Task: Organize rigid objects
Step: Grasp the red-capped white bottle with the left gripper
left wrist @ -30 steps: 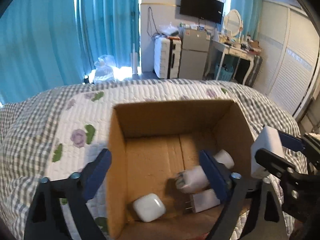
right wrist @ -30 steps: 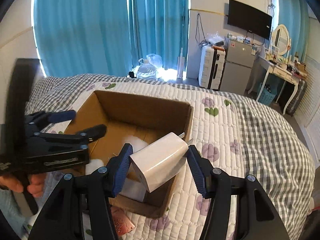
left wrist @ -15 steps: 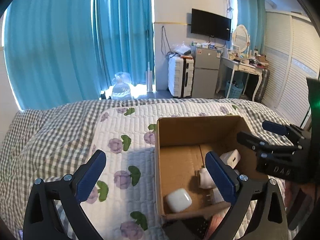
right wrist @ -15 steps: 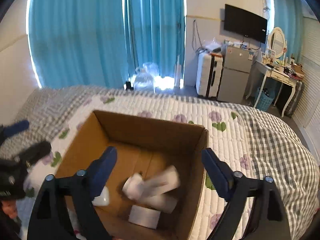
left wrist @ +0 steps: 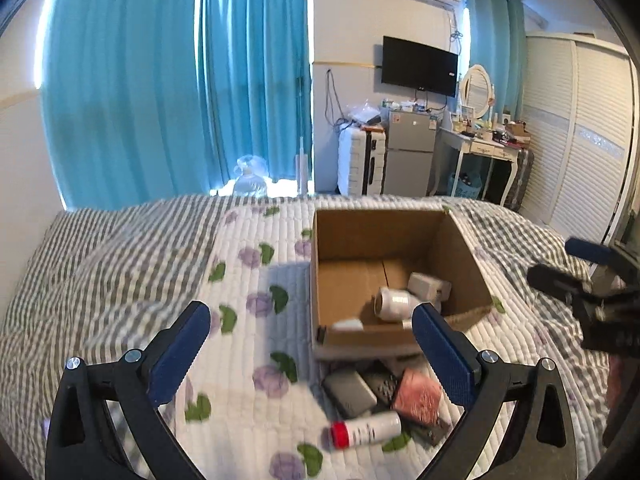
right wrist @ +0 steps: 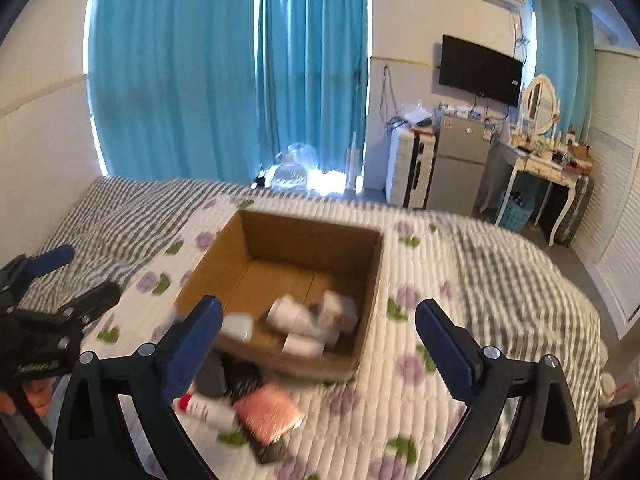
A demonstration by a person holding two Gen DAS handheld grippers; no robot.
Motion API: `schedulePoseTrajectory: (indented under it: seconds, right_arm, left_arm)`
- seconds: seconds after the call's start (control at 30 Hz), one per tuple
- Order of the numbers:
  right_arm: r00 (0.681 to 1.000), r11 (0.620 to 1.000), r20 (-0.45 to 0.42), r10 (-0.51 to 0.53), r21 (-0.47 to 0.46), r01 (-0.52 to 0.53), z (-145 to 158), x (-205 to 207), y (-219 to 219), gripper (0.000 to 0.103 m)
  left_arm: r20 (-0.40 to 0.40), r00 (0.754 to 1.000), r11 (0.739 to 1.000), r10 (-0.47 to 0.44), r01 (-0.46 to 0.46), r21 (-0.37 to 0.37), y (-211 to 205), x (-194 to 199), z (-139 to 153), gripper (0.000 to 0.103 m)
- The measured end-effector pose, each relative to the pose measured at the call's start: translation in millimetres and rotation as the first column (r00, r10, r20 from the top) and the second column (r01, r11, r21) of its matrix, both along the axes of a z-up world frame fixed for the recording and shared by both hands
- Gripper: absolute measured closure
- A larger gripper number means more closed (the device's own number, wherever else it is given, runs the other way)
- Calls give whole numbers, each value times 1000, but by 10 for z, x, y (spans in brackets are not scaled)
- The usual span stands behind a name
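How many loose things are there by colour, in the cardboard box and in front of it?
White pieces in the cardboard box: 4
White bottle, red cap: 1
Pink packet: 1
Grey or dark items: 3, blurred
Total: 9

Open cardboard box (left wrist: pixel 394 240) sits on the quilt with a few white chargers (left wrist: pixel 400 300) inside. Just outside its near wall: white bottle with red cap (left wrist: pixel 366 429) lying flat, pink pouch (left wrist: pixel 416 396), dark gadgets (left wrist: pixel 350 392).

Daylight through curtains (left wrist: pixel 180 80), motion blur, fisheye edges dark
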State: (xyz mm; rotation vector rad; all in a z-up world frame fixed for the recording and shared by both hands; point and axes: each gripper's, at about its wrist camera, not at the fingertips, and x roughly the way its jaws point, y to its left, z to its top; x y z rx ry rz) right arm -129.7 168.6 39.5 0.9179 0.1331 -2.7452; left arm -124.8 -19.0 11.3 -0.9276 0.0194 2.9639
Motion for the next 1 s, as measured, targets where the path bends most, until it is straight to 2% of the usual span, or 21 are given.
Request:
schedulePoseTrajectory:
  seconds: [0.17,0.3,0.37,0.47,0.63,0.8,0.93,0.97,1.0]
  right_arm:
    - [998,1000,63,14,18,-15,-497,138,-78,6]
    - [994,997,112,-20,70,12,-950,97,-59,6]
    - [988,998,150,-25,60,16,-1147,82,-8,6]
    - [973,999,224,-51,28,46,-1397,34,124,6]
    - [961,997,265,-81,1,83,-1512,-15,268,6]
    - [956,996,282,-84,-8,90,-1561,-46,303,6]
    - [954,996,286,-89,8,90,-1578,-54,260,6]
    - [954,996,286,-92,15,92,-1587,-54,253,6]
    - [954,995,286,-95,21,92,-1595,-54,249,6]
  left_arm:
    - [61,998,1000,16,-16,-2,11,36,-360,0]
    - [150,989,1000,12,-14,16,62,13,-767,0]
    - [206,978,1000,-1,-5,24,121,-10,-977,0]
    - [264,964,1000,-24,25,-1,252,-5,-1237,0]
    - [344,938,999,-45,46,6,408,-72,-1570,0]
    - [385,922,998,-41,53,-20,529,-155,-1806,0]
    - [387,922,999,-22,35,-27,554,-199,-1915,1]
    - [383,924,999,-20,29,-18,534,-196,-1911,7]
    - [378,925,1000,-22,26,-7,512,-185,-1903,20]
